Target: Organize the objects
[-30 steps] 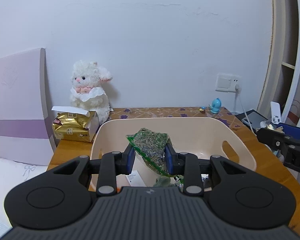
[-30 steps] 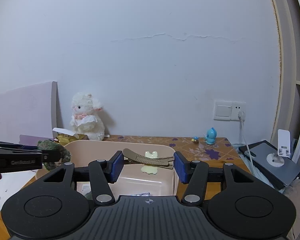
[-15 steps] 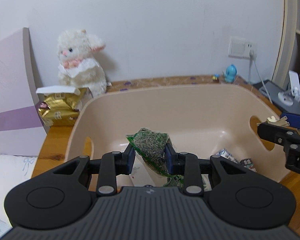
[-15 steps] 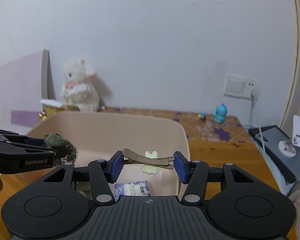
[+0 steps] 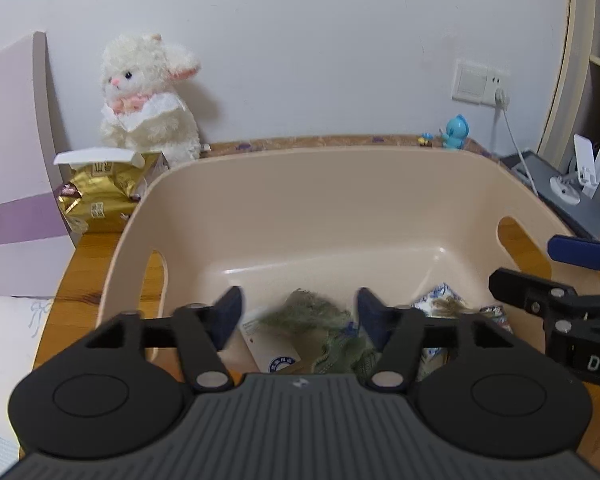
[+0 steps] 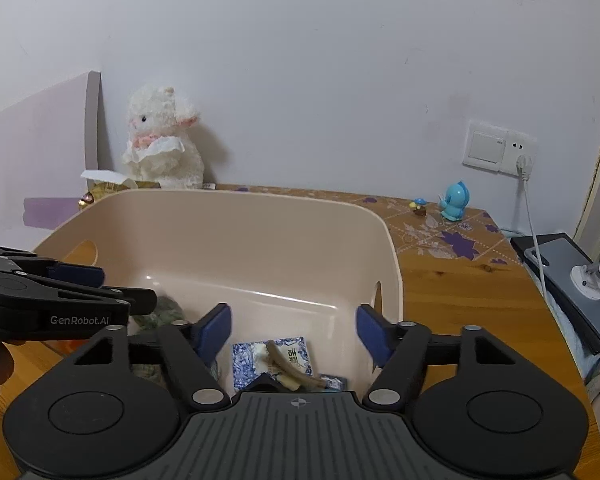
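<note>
A beige plastic bin [image 5: 340,200] [image 6: 260,232] stands on the wooden table. My left gripper [image 5: 298,316] hangs open over its near side, and the green seed bag [image 5: 320,320] lies blurred below its fingers on the bin floor. My right gripper [image 6: 294,330] is open above the bin's right part. The brown hair clip [image 6: 288,364] rests on a blue-and-white packet [image 6: 252,356] on the bin floor, below the right gripper. In the right wrist view the seed bag [image 6: 164,312] shows behind the left gripper's fingers [image 6: 80,276].
A white plush lamb [image 5: 148,104] and a gold packet box [image 5: 100,196] stand at the back left. A blue figurine [image 6: 454,202], a wall socket with a cable [image 6: 524,164] and a grey device [image 6: 568,272] are to the right. A white card [image 5: 276,352] lies in the bin.
Both grippers have opened. The seed bag dropped from the left gripper and the hair clip from the right gripper onto the bin floor. Both cameras moved closer over the bin.
</note>
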Demonstrator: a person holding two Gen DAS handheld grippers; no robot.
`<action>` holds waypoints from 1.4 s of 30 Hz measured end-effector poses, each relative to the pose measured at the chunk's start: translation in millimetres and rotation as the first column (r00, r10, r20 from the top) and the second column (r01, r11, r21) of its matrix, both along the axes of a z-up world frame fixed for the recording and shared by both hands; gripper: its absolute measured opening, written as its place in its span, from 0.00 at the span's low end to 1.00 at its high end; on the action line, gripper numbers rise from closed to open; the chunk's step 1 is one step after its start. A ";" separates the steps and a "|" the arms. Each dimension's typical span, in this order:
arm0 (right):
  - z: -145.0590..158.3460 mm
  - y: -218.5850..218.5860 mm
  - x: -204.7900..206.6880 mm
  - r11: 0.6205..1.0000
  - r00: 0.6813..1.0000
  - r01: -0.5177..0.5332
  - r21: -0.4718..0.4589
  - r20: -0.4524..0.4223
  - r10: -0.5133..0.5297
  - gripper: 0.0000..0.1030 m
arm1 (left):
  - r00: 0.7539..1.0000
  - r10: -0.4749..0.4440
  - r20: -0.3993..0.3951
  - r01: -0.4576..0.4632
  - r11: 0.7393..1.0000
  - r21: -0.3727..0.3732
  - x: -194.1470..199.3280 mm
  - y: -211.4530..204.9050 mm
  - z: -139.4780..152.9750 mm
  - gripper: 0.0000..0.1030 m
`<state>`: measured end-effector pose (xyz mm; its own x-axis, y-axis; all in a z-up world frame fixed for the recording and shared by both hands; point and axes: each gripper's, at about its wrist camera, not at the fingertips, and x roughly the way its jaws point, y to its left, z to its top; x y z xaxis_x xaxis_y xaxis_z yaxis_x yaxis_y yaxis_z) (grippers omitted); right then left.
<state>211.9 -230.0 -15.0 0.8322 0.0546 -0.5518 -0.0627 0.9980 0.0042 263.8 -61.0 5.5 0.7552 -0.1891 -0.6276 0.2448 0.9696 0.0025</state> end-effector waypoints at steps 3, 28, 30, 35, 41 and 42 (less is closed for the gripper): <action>7.7 1.3 -5.8 1.000 1.000 0.001 0.003 0.019 -0.001 0.91 | 1.000 0.004 0.025 -0.004 1.000 -0.010 -3.8 2.3 7.0 0.73; 56.7 22.1 -82.6 0.999 0.993 -0.013 -0.032 0.119 0.017 1.00 | 0.991 0.057 0.118 -0.056 0.998 -0.011 -79.1 25.6 50.2 0.84; 58.7 23.2 -91.3 0.999 0.992 -0.015 -0.033 0.125 0.019 1.00 | 0.990 0.064 0.123 -0.063 0.998 -0.014 -89.6 28.5 53.8 0.84; 60.8 23.0 -113.4 1.000 0.992 -0.014 -0.012 0.128 0.016 1.00 | 0.992 0.053 0.113 -0.054 0.998 0.012 -115.0 30.3 58.6 0.84; 53.5 18.4 -134.5 1.000 0.996 -0.005 0.007 0.091 0.004 1.00 | 0.992 0.039 0.116 -0.042 0.999 0.029 -149.1 29.8 59.9 0.84; 53.0 17.4 -138.1 1.000 0.996 -0.003 0.010 0.089 0.002 1.00 | 0.992 0.039 0.117 -0.042 0.999 0.027 -155.1 29.7 60.2 0.84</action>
